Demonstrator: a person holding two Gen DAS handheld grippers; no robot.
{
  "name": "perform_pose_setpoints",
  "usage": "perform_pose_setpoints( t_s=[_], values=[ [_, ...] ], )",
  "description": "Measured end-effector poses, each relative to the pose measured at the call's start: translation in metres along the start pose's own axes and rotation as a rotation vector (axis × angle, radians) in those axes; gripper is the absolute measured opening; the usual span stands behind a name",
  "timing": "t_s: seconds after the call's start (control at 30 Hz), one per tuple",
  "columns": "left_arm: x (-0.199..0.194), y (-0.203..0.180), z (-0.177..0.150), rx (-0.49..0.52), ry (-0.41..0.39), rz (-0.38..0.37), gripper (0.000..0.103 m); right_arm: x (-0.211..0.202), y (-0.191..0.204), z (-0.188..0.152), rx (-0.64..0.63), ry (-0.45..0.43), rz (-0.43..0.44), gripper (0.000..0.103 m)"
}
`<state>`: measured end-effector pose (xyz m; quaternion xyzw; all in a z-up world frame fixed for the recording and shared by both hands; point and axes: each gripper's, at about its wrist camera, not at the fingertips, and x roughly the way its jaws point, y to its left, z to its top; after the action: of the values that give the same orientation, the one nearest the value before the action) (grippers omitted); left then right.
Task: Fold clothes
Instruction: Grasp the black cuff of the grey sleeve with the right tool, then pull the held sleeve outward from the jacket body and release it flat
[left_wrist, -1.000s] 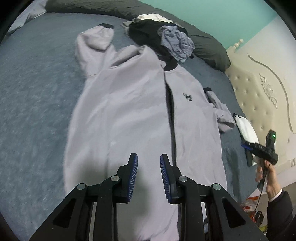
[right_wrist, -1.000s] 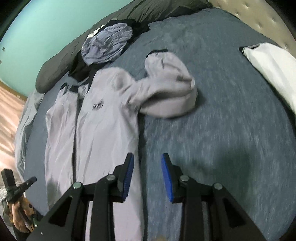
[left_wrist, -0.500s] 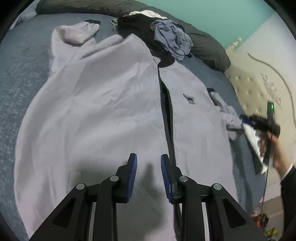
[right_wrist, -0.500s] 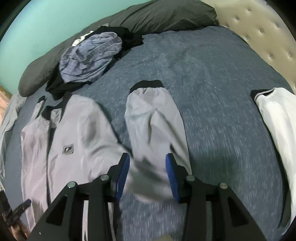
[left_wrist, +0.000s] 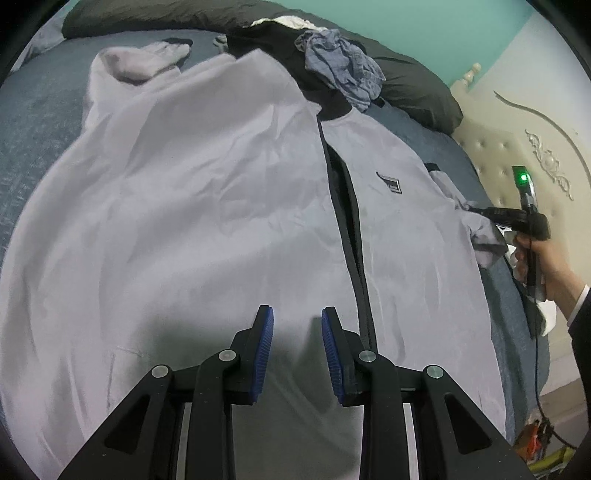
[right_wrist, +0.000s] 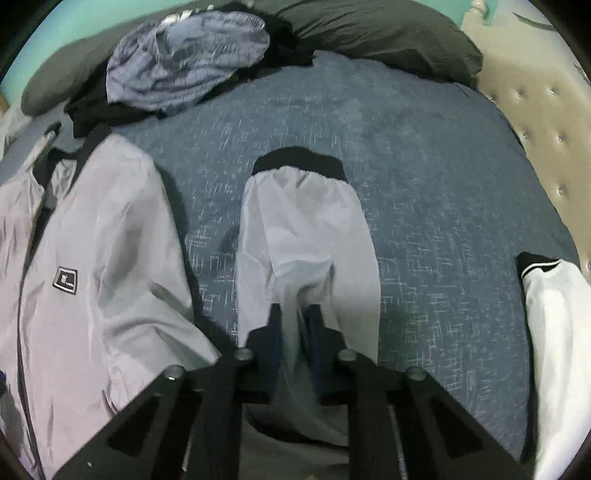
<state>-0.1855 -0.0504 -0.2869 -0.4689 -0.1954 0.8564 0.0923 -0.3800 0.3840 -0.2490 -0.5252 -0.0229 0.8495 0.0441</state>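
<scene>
Blue bedspread (right_wrist: 424, 177) under flat jacket (left_wrist: 207, 192); right gripper (right_wrist: 295, 314) pinching sleeve (right_wrist: 306, 229) beside jacket, for folding inward; left gripper (left_wrist: 295, 321) spread, empty.

- Jacket (left_wrist: 221, 206): hem runs off the left wrist view's lower edge.
- Sleeve (right_wrist: 306, 251): upper part hidden behind right gripper (right_wrist: 295, 317).
- White garment (right_wrist: 554, 332): cut off at the right edge; type undeterminable.
</scene>
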Motion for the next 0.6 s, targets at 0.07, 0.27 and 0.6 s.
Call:
perform_pose_setpoints(
  t_s=[0.07,0.27,0.6],
  values=[
    [0.0,0.0,-0.001,0.0,0.0,0.002,0.03,-0.014,-0.01,-0.008,0.045,-0.053,0.018,0.005],
    [-0.008,-0.002,-0.001,0.011,-0.024,0.01,0.03,-0.071,-0.05,-0.048,0.21,-0.225,0.082,0.003],
    [-0.013,-0.006,-0.006,0.028,-0.028,0.012,0.03,-0.091,-0.123,-0.165,0.571,-0.189,0.134,0.003]
  ],
)
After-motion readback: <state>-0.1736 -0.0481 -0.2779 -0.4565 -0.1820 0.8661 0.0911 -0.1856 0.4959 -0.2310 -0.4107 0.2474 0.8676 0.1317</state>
